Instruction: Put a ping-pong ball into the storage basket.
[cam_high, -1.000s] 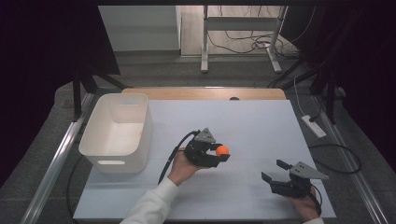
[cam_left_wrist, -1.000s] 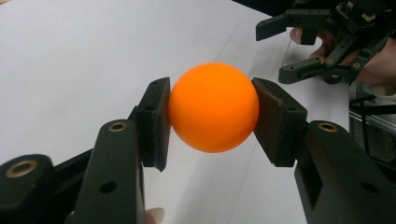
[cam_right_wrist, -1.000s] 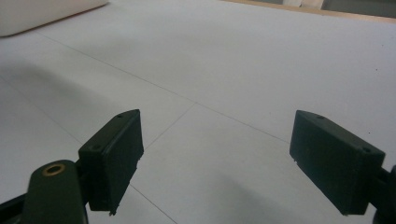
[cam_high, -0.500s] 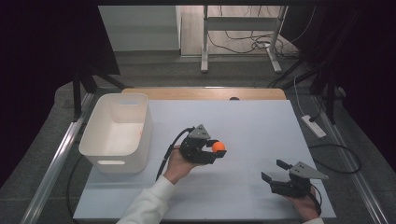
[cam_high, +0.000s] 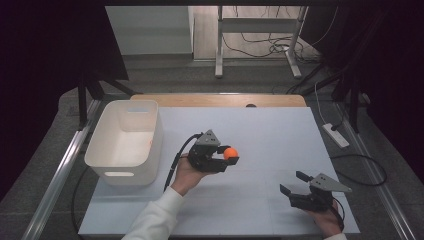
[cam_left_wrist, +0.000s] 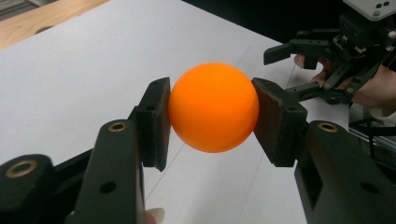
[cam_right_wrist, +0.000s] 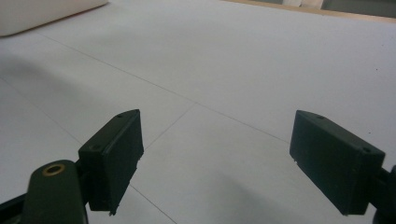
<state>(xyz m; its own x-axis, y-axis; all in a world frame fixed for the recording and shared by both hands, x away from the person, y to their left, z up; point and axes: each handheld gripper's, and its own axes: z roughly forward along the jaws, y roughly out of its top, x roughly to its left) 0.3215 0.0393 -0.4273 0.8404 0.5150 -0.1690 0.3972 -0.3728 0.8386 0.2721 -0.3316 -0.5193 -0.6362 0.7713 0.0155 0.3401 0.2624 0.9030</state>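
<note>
Two grippers work beside the white bin (cam_high: 125, 141), which sits at the table's (cam_high: 280, 125) left edge. Just right of the bin, the left gripper (cam_high: 226, 159) is lifted off the table, its jaws clamped on an orange ball (cam_high: 230, 153). Much farther right of the bin, near the front corner, the right gripper (cam_high: 294, 182) sits low with its jaws spread wide and empty.
</note>
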